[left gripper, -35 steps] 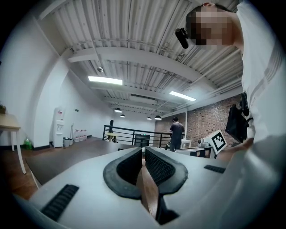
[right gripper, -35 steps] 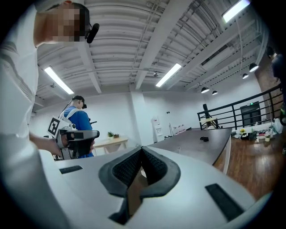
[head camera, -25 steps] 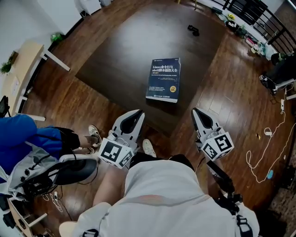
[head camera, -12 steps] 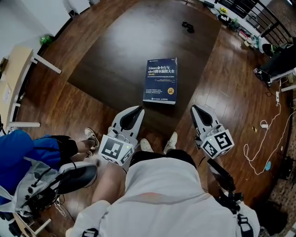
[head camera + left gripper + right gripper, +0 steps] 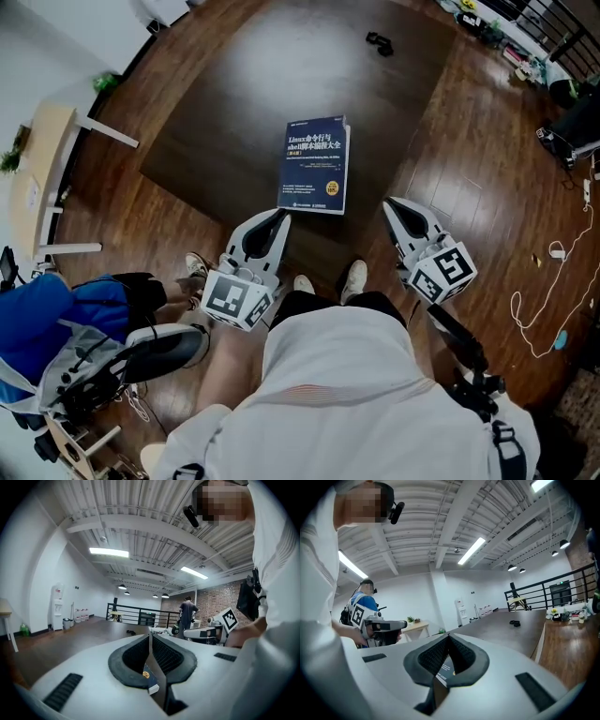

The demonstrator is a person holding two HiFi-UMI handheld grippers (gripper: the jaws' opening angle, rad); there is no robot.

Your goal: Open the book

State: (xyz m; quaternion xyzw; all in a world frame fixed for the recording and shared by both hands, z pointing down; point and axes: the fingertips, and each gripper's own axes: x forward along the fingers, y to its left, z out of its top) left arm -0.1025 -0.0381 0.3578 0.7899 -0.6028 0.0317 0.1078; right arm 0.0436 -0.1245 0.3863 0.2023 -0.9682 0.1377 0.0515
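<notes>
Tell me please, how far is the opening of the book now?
Nothing looks done yet: the dark blue paperback book lies closed, cover up, on the dark brown wooden table. In hand: the left gripper and the right gripper are both shut and empty, pointing toward the book's near edge without touching it. Left: reach the book, catch the cover and lift it open.

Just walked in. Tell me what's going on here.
A person stands at the near edge of a dark table, holding a left hand-held gripper and a right hand-held gripper. Both have their jaws shut on nothing and point toward a closed blue book lying on the table. Neither touches it; the book is not yet opened.
</notes>
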